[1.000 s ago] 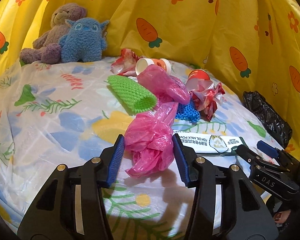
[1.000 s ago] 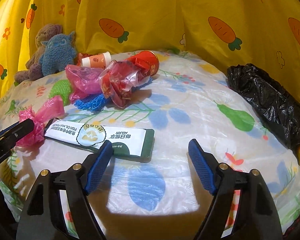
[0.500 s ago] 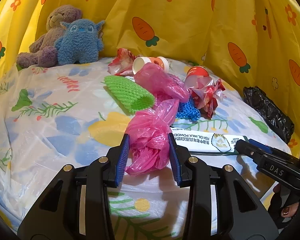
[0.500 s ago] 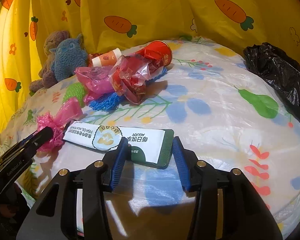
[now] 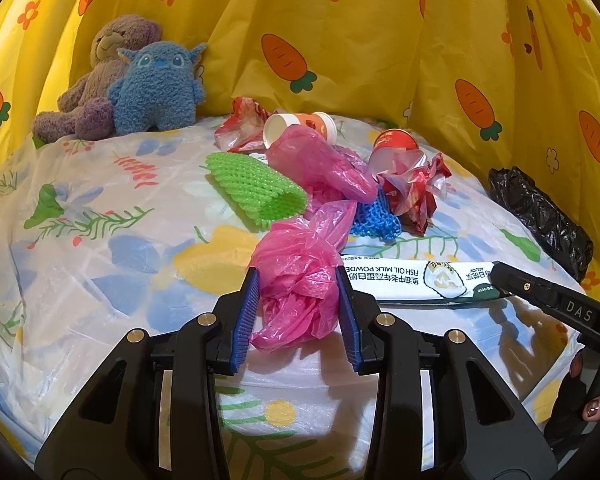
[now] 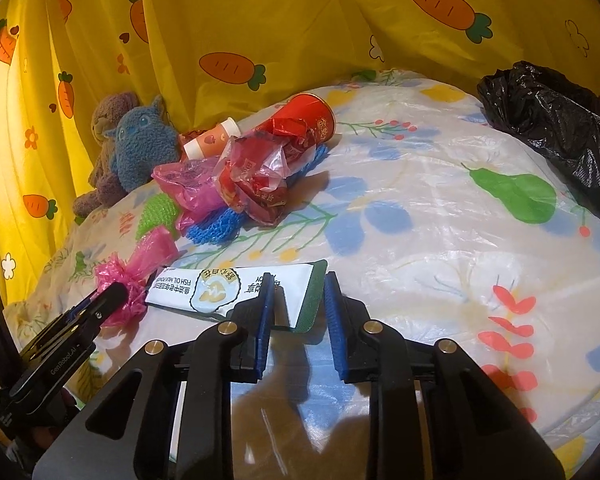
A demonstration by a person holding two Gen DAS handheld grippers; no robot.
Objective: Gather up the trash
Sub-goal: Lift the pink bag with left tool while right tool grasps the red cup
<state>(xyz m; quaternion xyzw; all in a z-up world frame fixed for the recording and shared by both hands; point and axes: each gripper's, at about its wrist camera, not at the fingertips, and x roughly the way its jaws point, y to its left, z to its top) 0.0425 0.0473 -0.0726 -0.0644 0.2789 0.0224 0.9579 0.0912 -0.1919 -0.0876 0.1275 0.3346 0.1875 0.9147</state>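
The left gripper (image 5: 298, 312) is clamping a crumpled pink plastic bag (image 5: 300, 280) between its blue pads, the plastic bulging out above and below them while its lower end is resting on the flower-printed plastic sheet (image 5: 100, 240). The right gripper (image 6: 296, 316) has just been closing around the dark green end of a long white milk powder sachet (image 6: 236, 288), which is lying flat on the sheet; the sachet's end is sitting between the pads with the left pad up against it, but a gap is showing on the right side, so the grip is looking not quite complete, though the angle makes that hard to judge. In the left wrist view the right gripper's black finger is lying over the far end of the sachet, and a fingertip of the person's hand (image 5: 592, 408) is peeking in at the lower right edge. Beyond the two grippers, a pile of rubbish is sitting near the middle of the sheet: a green foam net sleeve (image 5: 256, 190), a second pink bag (image 5: 320, 160), a blue net (image 5: 374, 220), crinkled red wrappers (image 5: 414, 188), a tipped white paper cup (image 5: 300, 128) and a red cup (image 6: 312, 118) lying on its side. A black bin bag (image 6: 556, 120) is slumping at the right edge of the sheet, well apart from the pile. Two plush toys, one blue (image 5: 156, 88) and one brownish-purple (image 5: 96, 88), are leaning against the yellow carrot-print curtain (image 5: 380, 40) at the back.
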